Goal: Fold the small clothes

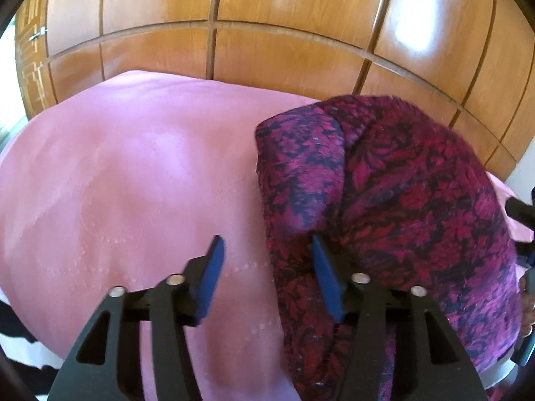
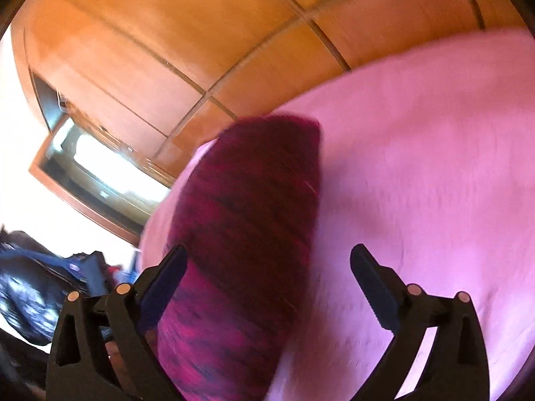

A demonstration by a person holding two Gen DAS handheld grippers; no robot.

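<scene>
A dark red and black patterned garment point(image 1: 401, 200) lies bunched and partly folded on the pink bed cover point(image 1: 133, 183), at the right in the left wrist view. My left gripper point(image 1: 267, 254) is open, its right finger point(image 1: 326, 277) against the garment's left edge, its left finger over bare cover. In the blurred right wrist view the same garment point(image 2: 240, 234) runs from the bottom up the middle. My right gripper point(image 2: 267, 267) is open wide, with the garment between its fingers near the left one. Nothing is gripped.
Wooden wardrobe doors point(image 1: 267, 16) stand behind the bed. A dark bag and clutter point(image 2: 30, 284) lie off the bed's left side in the right wrist view. The other gripper point(image 1: 521, 214) shows at the right edge.
</scene>
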